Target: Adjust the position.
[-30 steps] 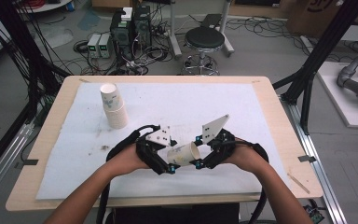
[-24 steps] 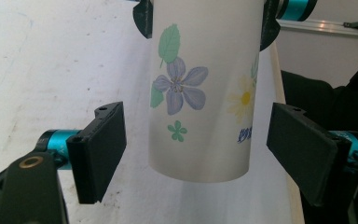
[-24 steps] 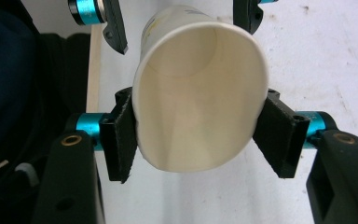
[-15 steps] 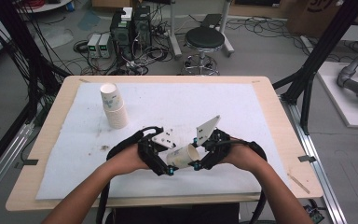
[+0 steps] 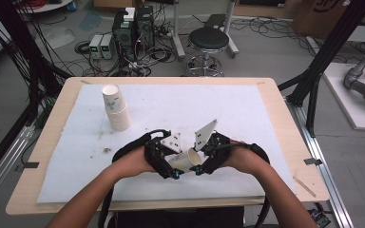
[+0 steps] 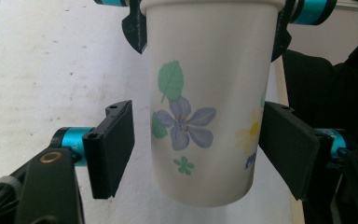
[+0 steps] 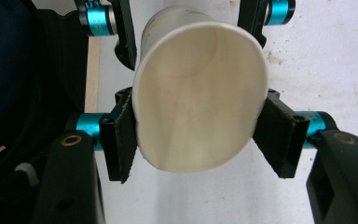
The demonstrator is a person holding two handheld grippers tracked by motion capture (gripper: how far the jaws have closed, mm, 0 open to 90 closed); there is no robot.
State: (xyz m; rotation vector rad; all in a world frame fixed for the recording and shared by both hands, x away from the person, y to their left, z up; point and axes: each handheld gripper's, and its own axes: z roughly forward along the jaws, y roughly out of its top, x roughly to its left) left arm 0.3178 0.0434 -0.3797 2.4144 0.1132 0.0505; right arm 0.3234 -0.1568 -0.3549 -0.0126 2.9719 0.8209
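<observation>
- My right gripper (image 5: 200,167) has its fingers (image 7: 121,140) clamped on the rim end of the paper cup (image 5: 186,160), and the mouth is squeezed into an oval between the two pads.
- In the right gripper view that cup (image 7: 198,107) faces me mouth first, so I see down its pale inside to the base.
- My left gripper (image 5: 173,170) comes at the same cup from the base end. Its fingers (image 6: 114,144) have just been closing with the cup between them.
- In the left gripper view the right-hand finger lies against the cup's wall (image 6: 205,102), while a thin gap remains beside the left-hand one, so I count these fingers as apart, not gripping.
- The wall carries a printed blue flower, green leaves and a yellow flower.
- The cup lies on its side, lifted off the worktop (image 5: 275,114), bridging the two grippers near the worktop's near edge, roughly midway along it.
- My two hands meet around it: left hand (image 5: 132,164) to the cup's left, right hand (image 5: 241,159) to its right.
- Beyond the cup, toward the far left part of the worktop, a stack of paper cups (image 5: 116,108) stands well apart from the held cup.
- Under both lies a white sheet (image 5: 247,109) that covers most of the worktop.
</observation>
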